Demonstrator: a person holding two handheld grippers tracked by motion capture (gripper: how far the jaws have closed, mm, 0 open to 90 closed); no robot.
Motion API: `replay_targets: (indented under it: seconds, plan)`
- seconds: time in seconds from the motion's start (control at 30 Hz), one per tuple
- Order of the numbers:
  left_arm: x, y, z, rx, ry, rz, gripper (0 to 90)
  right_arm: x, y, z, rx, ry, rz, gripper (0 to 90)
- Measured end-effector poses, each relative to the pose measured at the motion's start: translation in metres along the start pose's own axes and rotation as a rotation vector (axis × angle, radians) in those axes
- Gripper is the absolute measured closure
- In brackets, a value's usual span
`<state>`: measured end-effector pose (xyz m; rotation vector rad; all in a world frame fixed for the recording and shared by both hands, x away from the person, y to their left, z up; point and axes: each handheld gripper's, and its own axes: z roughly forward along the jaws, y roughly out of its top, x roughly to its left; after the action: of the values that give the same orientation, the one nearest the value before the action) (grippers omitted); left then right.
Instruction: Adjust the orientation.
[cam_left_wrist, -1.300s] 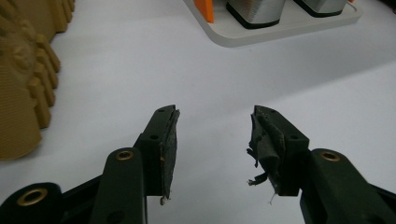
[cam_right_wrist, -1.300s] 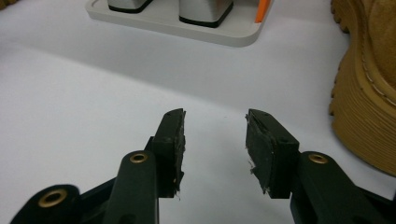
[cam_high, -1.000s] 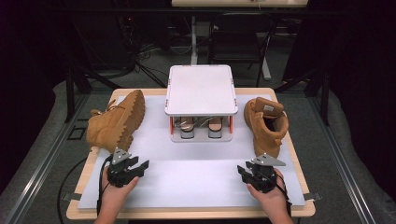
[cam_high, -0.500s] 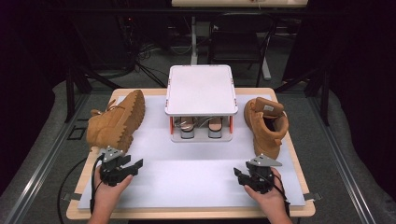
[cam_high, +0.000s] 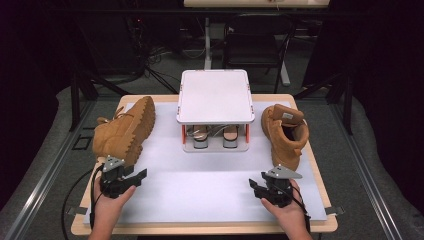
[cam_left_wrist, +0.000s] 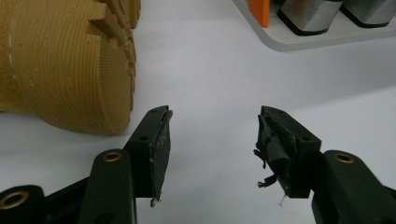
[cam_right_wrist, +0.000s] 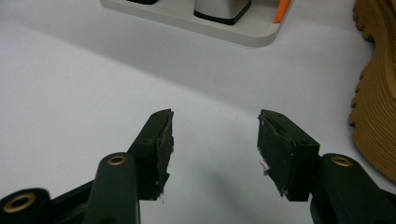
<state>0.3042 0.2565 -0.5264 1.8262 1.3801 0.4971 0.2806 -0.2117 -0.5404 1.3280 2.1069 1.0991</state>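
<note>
A tan boot (cam_high: 125, 131) lies on its side at the table's left, its lugged sole (cam_left_wrist: 79, 70) facing right. My left gripper (cam_high: 140, 176) hovers just in front of its heel, open and empty (cam_left_wrist: 214, 116); its jaws have just been opening. A second tan boot (cam_high: 284, 132) lies at the right, its sole edge (cam_right_wrist: 376, 93) showing in the right gripper view. In front of that boot, my right gripper (cam_high: 254, 186) points left. It is open with nothing between the pads (cam_right_wrist: 215, 116), and its jaws have just been opening too.
A white two-tier rack (cam_high: 214, 95) with orange posts stands at the middle back. A pair of silver-heeled shoes (cam_high: 200, 137) sits on its lower shelf. A white mat (cam_high: 200, 180) covers the wooden table. Dark floor and stands surround it.
My left hand has shifted to the left, closer to the left boot's heel. The right hand has stayed where it was.
</note>
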Motion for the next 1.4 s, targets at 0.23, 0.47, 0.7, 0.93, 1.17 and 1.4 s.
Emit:
replay_targets:
  seconds: [0.23, 0.47, 0.7, 0.93, 1.17, 1.4]
  plan:
    - [0.005, 0.000, -0.001, -0.003, 0.002, 0.002, 41.8, 0.000, 0.000, 0.000, -0.012, -0.017, 0.003, 39.9]
    - [0.009, 0.004, -0.007, 0.020, 0.008, -0.036, 39.8, 0.000, 0.002, -0.002, -0.028, -0.039, -0.020, 38.5]
    - [0.020, 0.010, -0.015, -0.007, 0.025, -0.071, 30.6, -0.002, 0.006, -0.004, -0.002, -0.053, -0.006, 22.3]
    - [0.035, 0.014, -0.025, -0.021, 0.041, -0.092, 31.3, -0.001, 0.006, -0.004, -0.006, -0.073, -0.027, 14.5]
    - [0.053, 0.024, -0.028, 0.000, 0.049, -0.110, 37.4, -0.001, 0.005, -0.002, -0.003, -0.081, -0.035, 15.6]
    - [0.062, 0.045, -0.023, 0.007, 0.069, -0.082, 37.5, -0.005, 0.002, 0.000, 0.025, -0.074, -0.013, 27.9]
